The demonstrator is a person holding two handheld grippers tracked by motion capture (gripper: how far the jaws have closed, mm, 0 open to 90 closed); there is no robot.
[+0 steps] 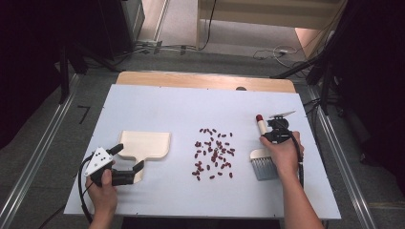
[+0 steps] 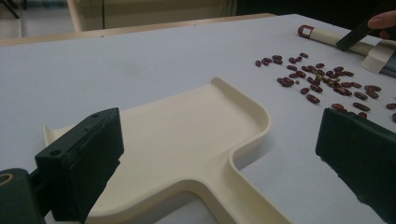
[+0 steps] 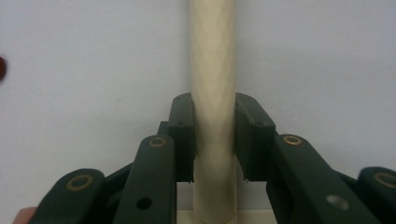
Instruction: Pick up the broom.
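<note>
A cream dustpan (image 1: pixel 145 143) lies flat on the white table, left of a scatter of several dark red beans (image 1: pixel 215 152). My left gripper (image 1: pixel 129 157) is open, its jaws standing wide on either side of the dustpan's handle (image 2: pixel 243 196) without touching it. A brush (image 1: pixel 261 126) with a cream handle, red end cap and grey bristles (image 1: pixel 264 169) lies right of the beans. My right gripper (image 1: pixel 276 131) comes down on that brush handle (image 3: pixel 212 70), and both pads (image 3: pixel 183 140) press against its sides.
The table's bare wooden far edge (image 1: pixel 205 79) shows beyond the white sheet. Cables and dark stands (image 1: pixel 329 71) lie on the floor behind and to the right. Metal rails (image 1: pixel 38 157) run along both sides of the table.
</note>
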